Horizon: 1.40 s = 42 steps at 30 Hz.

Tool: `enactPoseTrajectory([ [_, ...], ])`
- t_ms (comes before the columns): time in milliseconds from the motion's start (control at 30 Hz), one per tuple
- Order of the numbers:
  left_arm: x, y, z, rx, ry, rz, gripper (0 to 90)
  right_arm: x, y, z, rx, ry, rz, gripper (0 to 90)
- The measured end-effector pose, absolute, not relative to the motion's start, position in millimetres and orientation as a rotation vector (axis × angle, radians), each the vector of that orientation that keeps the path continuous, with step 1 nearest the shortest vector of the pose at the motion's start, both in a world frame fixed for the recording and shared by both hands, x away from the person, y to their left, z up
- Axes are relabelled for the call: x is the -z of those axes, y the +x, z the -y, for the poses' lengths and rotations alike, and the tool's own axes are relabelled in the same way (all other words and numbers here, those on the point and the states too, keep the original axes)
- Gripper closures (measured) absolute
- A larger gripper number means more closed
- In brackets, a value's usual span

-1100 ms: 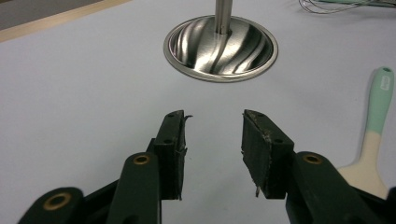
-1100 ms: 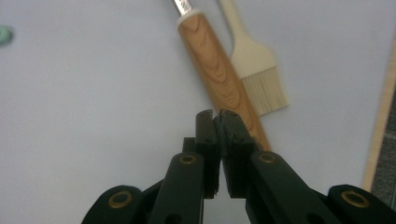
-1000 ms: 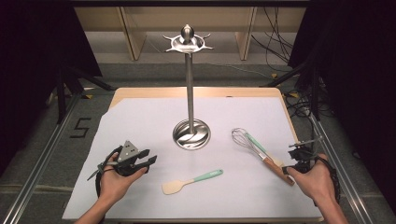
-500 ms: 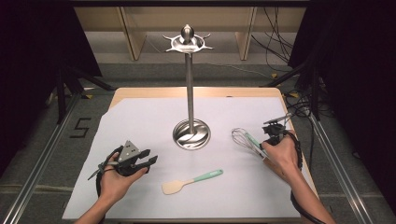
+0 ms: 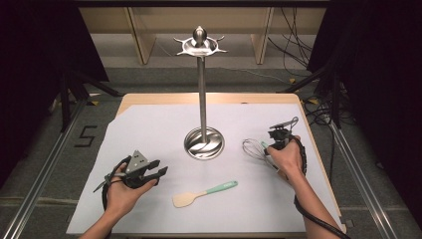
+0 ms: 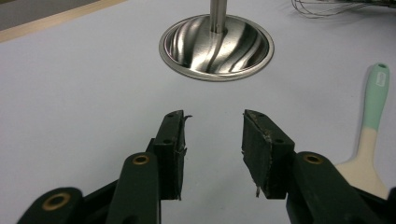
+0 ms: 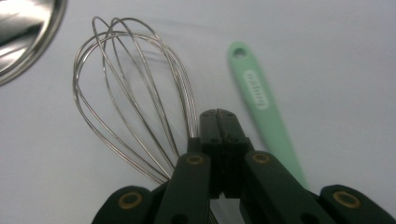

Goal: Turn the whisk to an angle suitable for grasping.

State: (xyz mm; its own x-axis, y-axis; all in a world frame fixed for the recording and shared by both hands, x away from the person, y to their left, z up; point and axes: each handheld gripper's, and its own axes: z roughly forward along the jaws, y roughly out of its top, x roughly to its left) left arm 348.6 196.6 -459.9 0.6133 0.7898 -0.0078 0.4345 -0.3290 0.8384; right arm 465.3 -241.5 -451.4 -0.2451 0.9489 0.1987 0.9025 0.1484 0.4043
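The right gripper [image 5: 280,133] hung over the whisk [image 5: 256,149] at the right side of the bench [image 5: 149,107], its jaws pressed together with nothing seen between the tips; in the right gripper view the closed tips [image 7: 218,122] sat just beside the whisk's wire loops [image 7: 133,100], near where the wires gather, and whether they touched the wires could not be told; the whisk lay flat on the white sheet [image 5: 159,134], its loops pointing toward the round steel base of the utensil stand [image 5: 203,143]; the left gripper [image 5: 154,172] rested at the left, jaws apart and holding nothing, pointed at that base [image 6: 216,46]; a spatula [image 5: 205,192] with a mint-green handle lay on the sheet between the two hands, apart from both.
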Motion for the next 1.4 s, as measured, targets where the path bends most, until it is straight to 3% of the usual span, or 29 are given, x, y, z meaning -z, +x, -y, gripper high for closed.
enactPoseTrajectory([
  [633, 460.2, 348.8, -195.7, -0.505, 1.985, -0.957, 58.1, 454.7, 459.6, 203.2, -0.715, 1.770, -2.548, 90.0],
  [1133, 460.7, 348.7, -192.3, -0.499, 1.973, -0.957, 58.0, 459.8, 444.0, 171.8, -0.801, 1.481, -2.924, 90.0],
  [1300, 460.5, 349.3, -192.5, -0.497, 1.975, -0.955, 57.9, 452.2, 436.7, 167.1, -0.791, 1.388, -2.939, 89.2],
  [1400, 459.7, 349.5, -193.0, -0.502, 1.986, -0.948, 57.9, 424.5, 425.2, 184.0, -0.811, 1.386, -2.814, 89.1],
])
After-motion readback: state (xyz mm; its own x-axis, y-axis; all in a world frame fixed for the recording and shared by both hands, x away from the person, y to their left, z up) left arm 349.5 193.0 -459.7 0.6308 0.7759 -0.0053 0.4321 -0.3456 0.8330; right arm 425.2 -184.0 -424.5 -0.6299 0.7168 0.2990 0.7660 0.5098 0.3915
